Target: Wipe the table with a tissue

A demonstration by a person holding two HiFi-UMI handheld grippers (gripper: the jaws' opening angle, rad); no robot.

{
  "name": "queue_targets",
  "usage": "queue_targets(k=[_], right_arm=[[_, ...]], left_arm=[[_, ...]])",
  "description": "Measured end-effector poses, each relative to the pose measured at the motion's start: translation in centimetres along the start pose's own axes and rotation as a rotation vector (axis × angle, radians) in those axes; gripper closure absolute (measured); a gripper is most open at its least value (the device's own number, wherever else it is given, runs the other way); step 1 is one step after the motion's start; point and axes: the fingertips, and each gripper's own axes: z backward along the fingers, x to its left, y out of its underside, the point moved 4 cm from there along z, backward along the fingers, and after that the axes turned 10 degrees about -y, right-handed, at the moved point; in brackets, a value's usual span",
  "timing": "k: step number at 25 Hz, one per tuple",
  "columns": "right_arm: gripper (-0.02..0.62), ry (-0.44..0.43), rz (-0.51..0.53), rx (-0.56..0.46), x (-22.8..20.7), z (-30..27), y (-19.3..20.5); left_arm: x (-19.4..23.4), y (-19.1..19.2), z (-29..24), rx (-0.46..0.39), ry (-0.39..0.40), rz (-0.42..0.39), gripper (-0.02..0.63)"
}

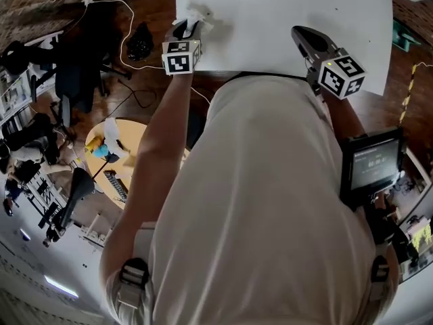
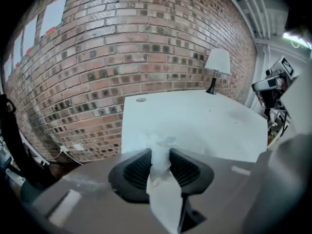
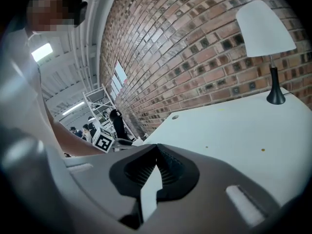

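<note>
A crumpled white tissue (image 1: pixel 201 15) is pinched in my left gripper (image 1: pixel 188 27), over the near left corner of the white table (image 1: pixel 284 19). In the left gripper view the jaws of the left gripper (image 2: pixel 160 155) press on the tissue (image 2: pixel 158 167), which sticks out ahead and hangs down behind them. The table (image 2: pixel 195 121) spreads out just beyond. My right gripper (image 1: pixel 302 35) hovers over the table's near edge farther right. In its own view the right gripper (image 3: pixel 157 152) has its jaws together with nothing held, above the table (image 3: pixel 234 130).
A white-shaded lamp (image 3: pixel 265 33) stands at the table's far corner by the brick wall (image 2: pixel 122 48). A small round hole (image 2: pixel 141 100) marks the far left of the tabletop. Below the table's left side are an office chair (image 1: pixel 81 59), cables and a round wooden table (image 1: pixel 132 137).
</note>
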Motion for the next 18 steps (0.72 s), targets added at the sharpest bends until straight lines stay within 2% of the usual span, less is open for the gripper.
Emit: queue_targets(k=[9, 18], right_arm=[[0.588, 0.131, -0.045, -0.053, 0.4, 2.1, 1.6], [0.588, 0.194, -0.056, -0.077, 1.0, 3.9, 1.8]], left_arm=[[0.8, -0.2, -3.7, 0.029, 0.026, -0.125, 0.495], [-1.1, 0.5, -4.4, -0.002, -0.007, -0.175, 0.505]])
